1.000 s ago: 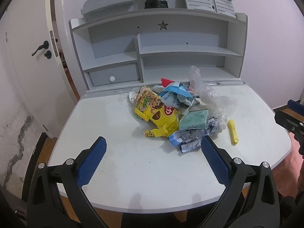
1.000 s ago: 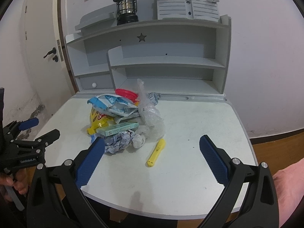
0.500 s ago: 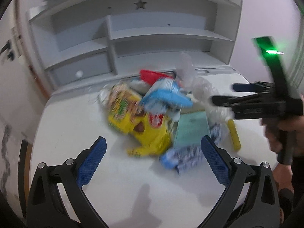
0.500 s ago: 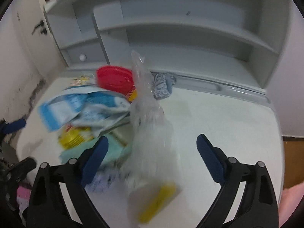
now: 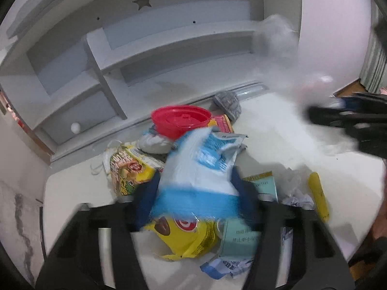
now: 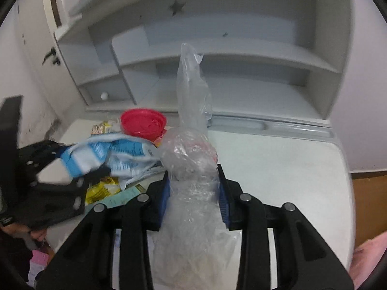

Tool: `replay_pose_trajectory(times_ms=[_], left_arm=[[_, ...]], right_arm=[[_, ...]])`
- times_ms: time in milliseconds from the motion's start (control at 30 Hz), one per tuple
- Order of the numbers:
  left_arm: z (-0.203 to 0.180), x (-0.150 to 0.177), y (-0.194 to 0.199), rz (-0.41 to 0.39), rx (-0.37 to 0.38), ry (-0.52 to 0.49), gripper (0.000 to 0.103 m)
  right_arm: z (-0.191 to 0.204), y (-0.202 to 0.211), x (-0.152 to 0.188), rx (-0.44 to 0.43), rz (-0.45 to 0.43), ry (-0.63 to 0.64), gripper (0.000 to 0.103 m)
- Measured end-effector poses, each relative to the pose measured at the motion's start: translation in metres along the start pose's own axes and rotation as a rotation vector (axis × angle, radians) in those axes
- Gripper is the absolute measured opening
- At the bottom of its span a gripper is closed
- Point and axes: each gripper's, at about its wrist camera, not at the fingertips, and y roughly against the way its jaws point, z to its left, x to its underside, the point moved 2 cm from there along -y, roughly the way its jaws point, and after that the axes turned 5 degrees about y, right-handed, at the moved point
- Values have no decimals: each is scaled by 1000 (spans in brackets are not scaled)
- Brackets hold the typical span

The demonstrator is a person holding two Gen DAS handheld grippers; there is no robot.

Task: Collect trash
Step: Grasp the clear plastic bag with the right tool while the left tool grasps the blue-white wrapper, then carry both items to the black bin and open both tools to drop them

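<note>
Between the blue fingers of the left gripper [image 5: 194, 195], in the left wrist view, sits a blue-and-white wrapper [image 5: 198, 169], clamped at its lower band and standing over the rest of the trash heap on the white table [image 5: 278, 142]. Under it lie a yellow snack bag [image 5: 186, 236], a green-and-yellow packet [image 5: 128, 169], a teal carton [image 5: 239, 239], a red lid [image 5: 180, 119] and a yellow tube [image 5: 319, 195]. The wrapper is slack and partly overlaps the pile, so lifting it may drag the yellow bag or scatter loose pieces off the table edge. Print shows on the wrapper, bag and carton, but blur leaves none of it readable.

From the right wrist view, the right gripper [image 6: 193, 193] is closed on a crumpled clear plastic bag [image 6: 191, 159], its neck rising above the fingers. Thin film like this can slip through or tear if pulled fast; its hanging tail could also snag the heap. No writing is legible here.
</note>
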Motion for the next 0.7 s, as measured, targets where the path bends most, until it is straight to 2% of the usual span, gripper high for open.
replay_pose_trajectory(times_ms=[133, 200, 267, 367, 467, 567, 667, 700], left_arm=[[-4, -7, 34, -74, 2, 35, 40], [-11, -12, 53, -119, -4, 41, 40], [-30, -16, 76, -162, 35, 36, 40], [-94, -12, 112, -226, 168, -41, 40], [-188, 10, 138, -242, 384, -179, 40], [-305, 59, 147, -177, 637, -372, 40], [-381, 99, 137, -103, 779, -519, 40], [-414, 119, 122, -56, 825, -582, 40]], right_arm=[[-32, 69, 23, 51, -77, -54, 34], [-51, 103, 45, 93, -109, -90, 34], [-80, 146, 74, 155, -144, -142, 34], [-126, 210, 132, 293, -177, -233, 34], [-170, 264, 213, 449, -150, -350, 34], [-209, 305, 309, 583, -76, -497, 34], [-237, 325, 415, 642, 20, -667, 34], [-242, 326, 440, 644, 47, -710, 34]])
